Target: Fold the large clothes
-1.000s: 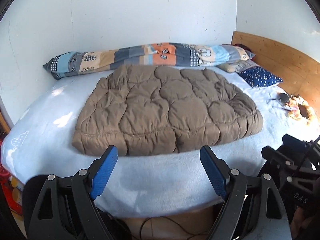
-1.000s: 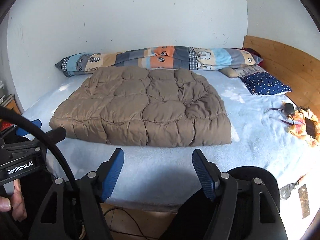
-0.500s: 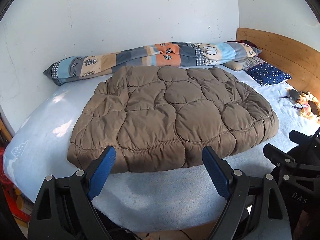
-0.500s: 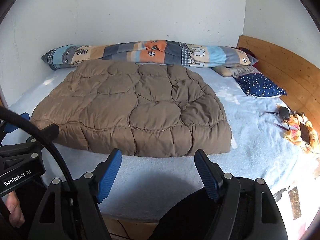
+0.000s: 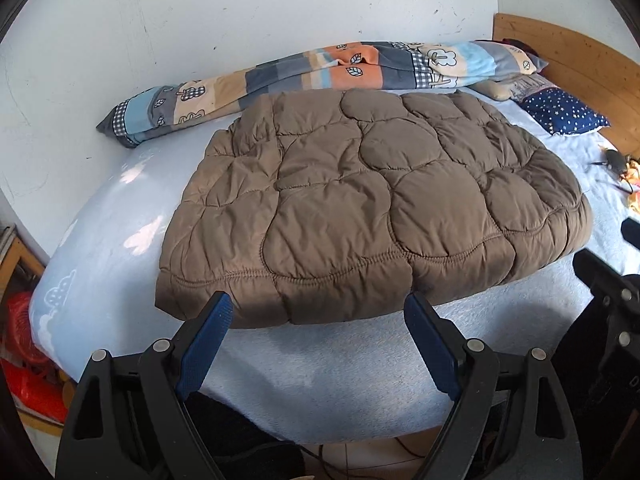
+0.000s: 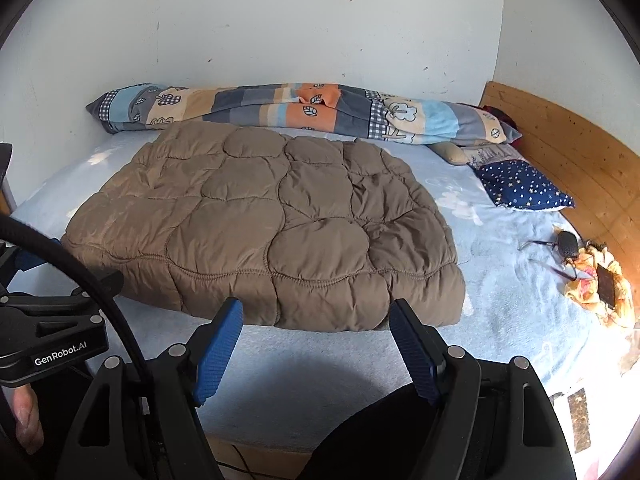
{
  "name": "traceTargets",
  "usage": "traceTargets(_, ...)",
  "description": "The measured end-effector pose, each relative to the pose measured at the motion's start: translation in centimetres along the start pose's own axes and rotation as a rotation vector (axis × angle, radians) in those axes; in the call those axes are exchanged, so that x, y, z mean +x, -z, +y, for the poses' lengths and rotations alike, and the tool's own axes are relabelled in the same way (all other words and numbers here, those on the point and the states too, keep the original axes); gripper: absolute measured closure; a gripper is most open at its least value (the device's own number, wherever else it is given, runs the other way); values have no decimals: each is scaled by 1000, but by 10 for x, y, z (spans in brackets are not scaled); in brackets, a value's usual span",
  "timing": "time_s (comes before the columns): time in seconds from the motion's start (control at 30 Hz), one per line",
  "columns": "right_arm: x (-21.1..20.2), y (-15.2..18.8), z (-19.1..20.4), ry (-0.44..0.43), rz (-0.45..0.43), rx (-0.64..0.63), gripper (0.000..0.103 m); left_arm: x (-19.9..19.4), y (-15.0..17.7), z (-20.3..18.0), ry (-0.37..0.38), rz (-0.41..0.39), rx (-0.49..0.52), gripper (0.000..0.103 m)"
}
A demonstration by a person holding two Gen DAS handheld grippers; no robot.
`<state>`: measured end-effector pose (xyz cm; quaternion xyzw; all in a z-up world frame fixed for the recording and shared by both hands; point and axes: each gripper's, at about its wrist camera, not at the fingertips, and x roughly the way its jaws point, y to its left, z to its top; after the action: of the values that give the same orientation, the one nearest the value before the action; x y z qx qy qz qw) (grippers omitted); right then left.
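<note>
The brown quilted puffer garment [image 5: 360, 208] lies folded flat on the pale blue bedsheet [image 5: 312, 364], centre of the bed. At twelve o'clock runs a patchwork rolled blanket [image 6: 304, 114]; at two o'clock, a navy star-dotted pillow [image 6: 524, 190]. The left gripper [image 5: 318, 316] and right gripper [image 6: 316, 320] gape empty at six o'clock (tips seemingly just short of the hem).

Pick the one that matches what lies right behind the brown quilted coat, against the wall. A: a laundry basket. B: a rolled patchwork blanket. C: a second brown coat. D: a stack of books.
B: a rolled patchwork blanket in orange, blue and grey stretches along the wall just past the far edge of the brown quilted coat.
</note>
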<state>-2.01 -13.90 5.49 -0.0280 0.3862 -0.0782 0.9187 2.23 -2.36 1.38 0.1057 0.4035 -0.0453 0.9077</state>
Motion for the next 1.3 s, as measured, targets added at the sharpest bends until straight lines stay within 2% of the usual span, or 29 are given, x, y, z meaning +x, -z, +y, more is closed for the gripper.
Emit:
traceTargets(0.07,2,0,0,2,5,-2,20,0,0,-2,2,2,9,16)
traceTargets(0.27,23,9,0,13,85,-1,20,10,1,-3,10,52,5,16)
traceTargets(1.3,19,13,-3,25,68,5,20,15,7,-12,-12,73,61,16)
